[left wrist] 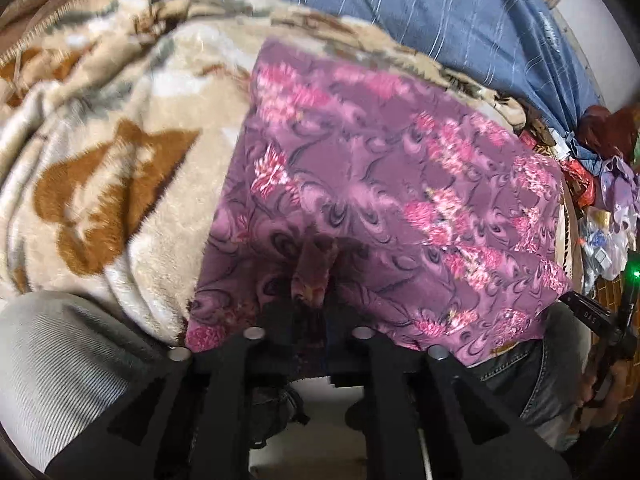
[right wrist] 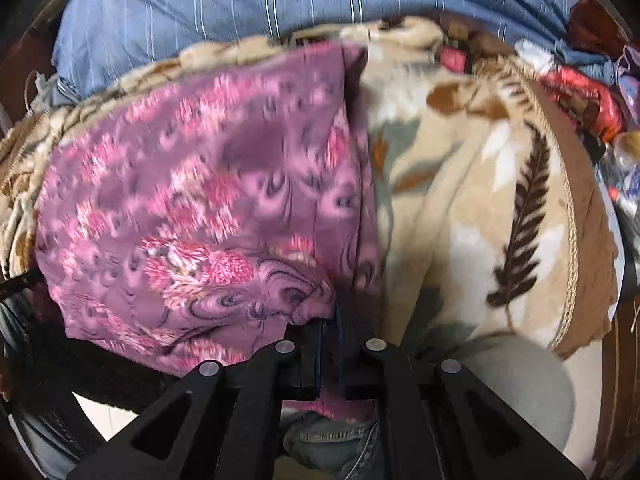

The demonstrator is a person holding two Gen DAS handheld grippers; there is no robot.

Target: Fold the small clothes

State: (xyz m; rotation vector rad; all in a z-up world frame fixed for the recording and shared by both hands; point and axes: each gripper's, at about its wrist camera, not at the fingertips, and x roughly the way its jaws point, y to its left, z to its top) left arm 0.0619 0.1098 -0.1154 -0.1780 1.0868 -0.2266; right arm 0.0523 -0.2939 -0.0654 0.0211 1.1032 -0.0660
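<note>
A purple cloth with pink flower print (left wrist: pixel 384 184) lies spread on a beige plush blanket (left wrist: pixel 120 152). My left gripper (left wrist: pixel 310 300) is shut on the cloth's near edge, which bunches up between the fingers. In the right wrist view the same cloth (right wrist: pixel 192 208) fills the left half, over the blanket (right wrist: pixel 472 184). My right gripper (right wrist: pixel 330 320) is shut on a bunched near corner of the cloth. The other gripper's black body shows at the right edge of the left wrist view (left wrist: pixel 600 320).
A blue striped sheet (left wrist: pixel 420 12) lies behind the blanket. Cluttered bags and small items (left wrist: pixel 600 200) sit at the far right. The person's jeans (right wrist: pixel 332 440) and a grey cushion (left wrist: pixel 60 368) are close below the grippers.
</note>
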